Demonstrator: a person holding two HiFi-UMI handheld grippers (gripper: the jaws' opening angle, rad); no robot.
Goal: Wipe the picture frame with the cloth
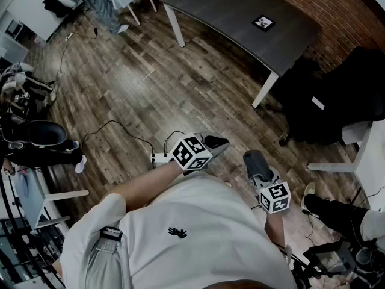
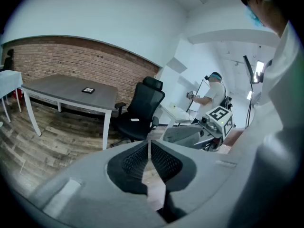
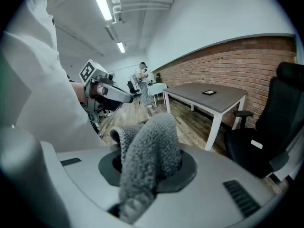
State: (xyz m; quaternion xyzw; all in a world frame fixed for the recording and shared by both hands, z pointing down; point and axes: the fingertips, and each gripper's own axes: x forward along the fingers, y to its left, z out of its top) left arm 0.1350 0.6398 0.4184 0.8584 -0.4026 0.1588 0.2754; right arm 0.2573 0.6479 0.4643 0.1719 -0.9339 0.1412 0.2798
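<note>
A small dark-framed picture frame lies flat on the grey table across the room; it also shows in the left gripper view and the right gripper view. Both grippers are held close to my body, far from the table. My left gripper is shut, with nothing between its ribbed pads. My right gripper is shut on a fluffy grey cloth, which bulges up over the jaws and hides the fingertips.
A black office chair stands right of the table, beside a white desk. A power strip with a cable lies on the wood floor near my feet. Other people are at the room's edges.
</note>
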